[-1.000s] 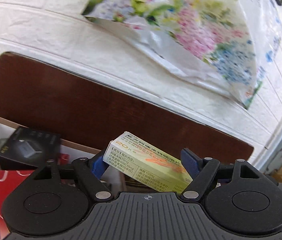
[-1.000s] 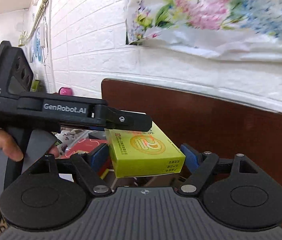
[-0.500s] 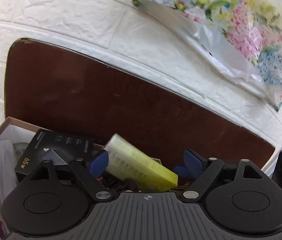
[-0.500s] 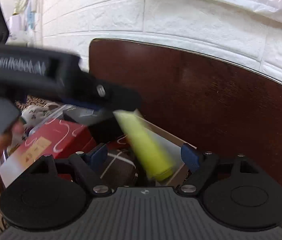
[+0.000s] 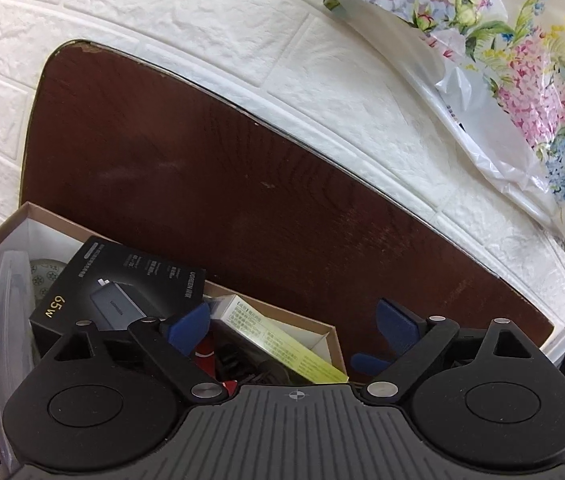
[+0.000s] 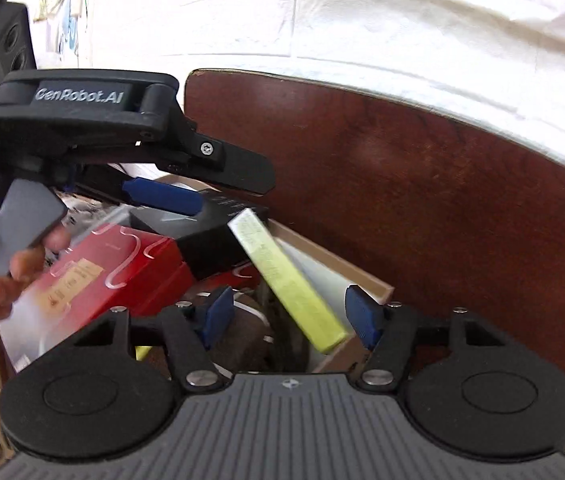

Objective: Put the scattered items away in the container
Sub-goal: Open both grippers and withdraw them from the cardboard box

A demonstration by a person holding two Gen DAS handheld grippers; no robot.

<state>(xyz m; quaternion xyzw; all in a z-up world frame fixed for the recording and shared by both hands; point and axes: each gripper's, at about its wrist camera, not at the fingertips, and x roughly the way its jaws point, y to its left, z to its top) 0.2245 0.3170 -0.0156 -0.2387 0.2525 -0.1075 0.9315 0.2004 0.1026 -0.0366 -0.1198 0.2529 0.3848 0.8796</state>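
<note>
Tongs on both sides hover over the carton (image 5: 324, 326), gripping nothing. The left tongs (image 5: 294, 326) stand wide, having just been opening; the yellow box (image 5: 282, 346) lies tilted in the carton below them, untouched. The right tongs (image 6: 290, 316) have just been closing, pads clear of the box (image 6: 290, 280) slanting between them. A black box (image 5: 122, 292) and a red pack (image 6: 98, 268) lie alongside.
</note>
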